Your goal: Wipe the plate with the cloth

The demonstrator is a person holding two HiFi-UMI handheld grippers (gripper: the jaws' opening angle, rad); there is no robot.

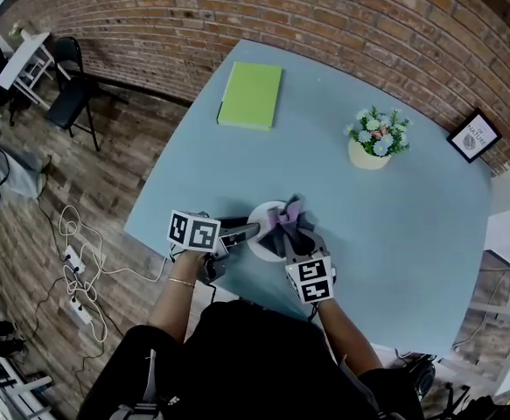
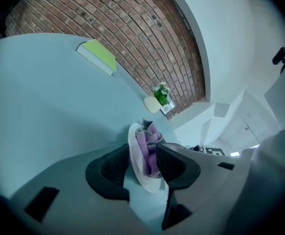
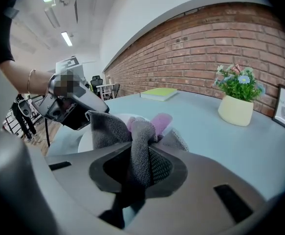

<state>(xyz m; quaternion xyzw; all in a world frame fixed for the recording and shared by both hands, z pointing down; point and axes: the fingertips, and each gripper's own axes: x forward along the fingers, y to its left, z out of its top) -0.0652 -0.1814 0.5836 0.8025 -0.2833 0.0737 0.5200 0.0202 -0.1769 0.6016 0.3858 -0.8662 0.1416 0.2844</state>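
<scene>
A small white plate (image 1: 260, 220) sits near the front edge of the blue table (image 1: 342, 86), with a grey and purple cloth (image 1: 289, 221) bunched on it. My left gripper (image 1: 253, 228) is shut on the plate's near rim (image 2: 137, 170), its jaws standing either side of it. My right gripper (image 1: 291, 234) is shut on the cloth (image 3: 135, 141), which folds up between its jaws and lies on the plate (image 3: 86, 142). The cloth (image 2: 149, 146) shows purple in the left gripper view.
A green book (image 1: 251, 95) lies at the table's far left. A cream pot of flowers (image 1: 375, 138) stands at the far right, with a framed picture (image 1: 474, 136) beyond it. A brick wall (image 1: 263, 16) backs the table. Cables (image 1: 80, 261) lie on the wood floor.
</scene>
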